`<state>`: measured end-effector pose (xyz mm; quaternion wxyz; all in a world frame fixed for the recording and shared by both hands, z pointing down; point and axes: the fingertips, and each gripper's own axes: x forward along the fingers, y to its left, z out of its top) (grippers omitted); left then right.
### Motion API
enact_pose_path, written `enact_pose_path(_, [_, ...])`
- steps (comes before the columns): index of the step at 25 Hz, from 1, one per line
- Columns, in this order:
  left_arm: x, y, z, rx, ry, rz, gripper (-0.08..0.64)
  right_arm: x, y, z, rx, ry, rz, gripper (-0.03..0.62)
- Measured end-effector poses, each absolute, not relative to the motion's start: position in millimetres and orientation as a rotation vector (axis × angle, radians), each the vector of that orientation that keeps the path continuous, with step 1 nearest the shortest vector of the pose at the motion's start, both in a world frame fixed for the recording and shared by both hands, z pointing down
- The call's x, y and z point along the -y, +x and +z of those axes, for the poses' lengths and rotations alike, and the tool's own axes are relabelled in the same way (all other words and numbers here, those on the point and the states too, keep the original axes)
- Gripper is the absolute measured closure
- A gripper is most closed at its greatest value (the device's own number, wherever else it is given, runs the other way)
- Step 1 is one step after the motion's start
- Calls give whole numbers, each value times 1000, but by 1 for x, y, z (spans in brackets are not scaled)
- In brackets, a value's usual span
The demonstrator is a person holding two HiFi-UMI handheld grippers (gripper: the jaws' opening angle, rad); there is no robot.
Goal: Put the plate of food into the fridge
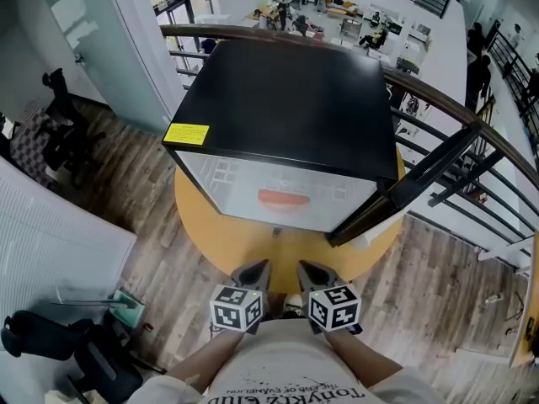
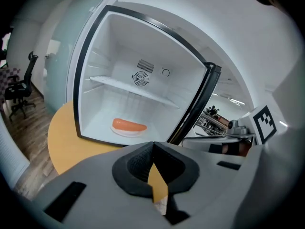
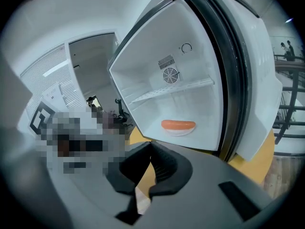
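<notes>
A white plate (image 1: 285, 202) with an orange sausage lies on the floor of the open fridge (image 1: 286, 99), below its wire shelf. The plate with the sausage (image 2: 128, 126) shows in the left gripper view, and the same plate (image 3: 178, 126) in the right gripper view. Both grippers hang close to the person's body, in front of the fridge and well short of it. My left gripper (image 1: 256, 269) is shut with nothing in it, its tips meeting (image 2: 152, 146). My right gripper (image 1: 308, 270) is likewise shut and empty (image 3: 150, 146).
The fridge stands on a round yellow table (image 1: 253, 242). Its door (image 1: 421, 179) swings open to the right, towards a dark railing (image 1: 472, 124) over a lower floor. Black office chairs (image 1: 59, 116) stand on the wooden floor to the left.
</notes>
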<state>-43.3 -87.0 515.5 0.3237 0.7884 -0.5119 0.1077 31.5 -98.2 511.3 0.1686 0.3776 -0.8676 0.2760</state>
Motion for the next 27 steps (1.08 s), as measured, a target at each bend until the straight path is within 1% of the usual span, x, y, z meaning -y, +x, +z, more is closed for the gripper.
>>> enact_pose_path(9, [78,-41,516,1347,2088,288,535,85,22,514,2465,1023,734,566])
enact_pose_path(27, [79,-39,517,1317,2108,290,535,86,25,517,2459,1046,773,566])
